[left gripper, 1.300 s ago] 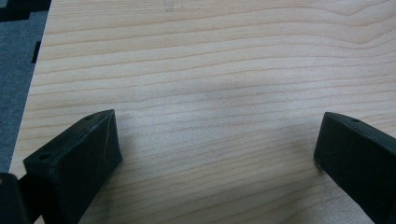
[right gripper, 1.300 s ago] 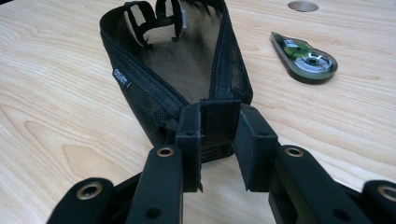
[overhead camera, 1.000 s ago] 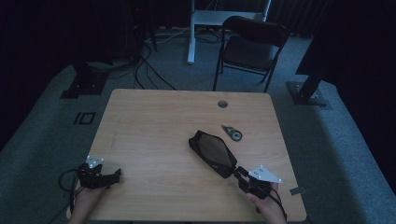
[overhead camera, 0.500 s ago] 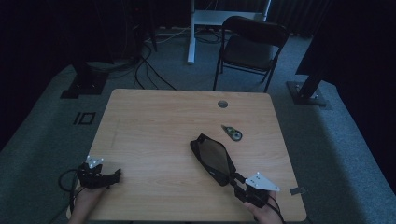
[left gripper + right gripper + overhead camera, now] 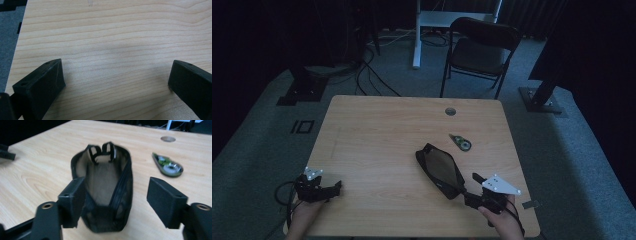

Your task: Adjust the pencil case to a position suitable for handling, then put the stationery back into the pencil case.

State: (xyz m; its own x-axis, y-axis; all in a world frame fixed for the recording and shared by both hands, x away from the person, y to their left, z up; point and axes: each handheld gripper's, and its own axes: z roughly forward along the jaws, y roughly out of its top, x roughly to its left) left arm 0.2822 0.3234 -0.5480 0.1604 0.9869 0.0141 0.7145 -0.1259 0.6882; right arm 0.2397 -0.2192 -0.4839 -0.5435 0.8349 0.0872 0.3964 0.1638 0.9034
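Releasing the pouch (image 5: 440, 170), lower centre-right of the worktop (image 5: 377, 135). Right hand-held gripper (image 5: 469, 196) at its near end, jaws just opened, spread, clear of the pouch. Left hand-held gripper (image 5: 337, 187) spread over bare wood, lower left. Next, probably: backing off without snagging the fabric.

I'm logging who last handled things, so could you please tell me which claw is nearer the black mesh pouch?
Right. The right claw sits open at the black mesh pouch's near end; the left claw is far across the table.
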